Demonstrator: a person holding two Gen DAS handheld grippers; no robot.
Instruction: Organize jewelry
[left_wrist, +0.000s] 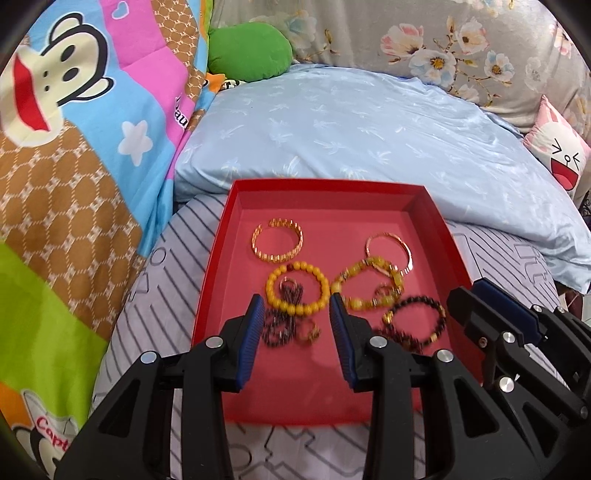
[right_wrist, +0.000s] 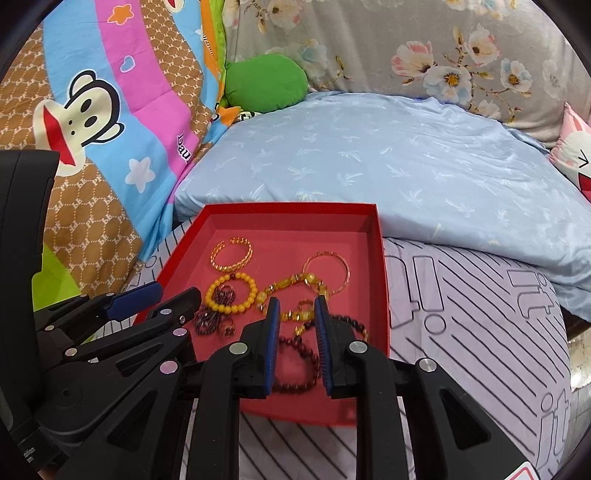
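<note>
Hovering over red tray (left_wrist: 221, 258): left gripper (left_wrist: 297, 306) spread, empty; right gripper (right_wrist: 295, 306) narrow gap, empty. Bracelets (left_wrist: 297, 288) blurred in left view; blue pillow (right_wrist: 369, 155) behind.

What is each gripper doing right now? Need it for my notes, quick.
Left gripper: open, holding nothing, above the red tray.
Right gripper: narrowly open, holding nothing, above the dark bead bracelet.

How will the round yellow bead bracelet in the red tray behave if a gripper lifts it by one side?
The yellow bead bracelet is probably strung, so it would likely sag into a loop. Its beads look smooth, so they may slip. It overlaps a dark beaded piece, which might drag along.
</note>
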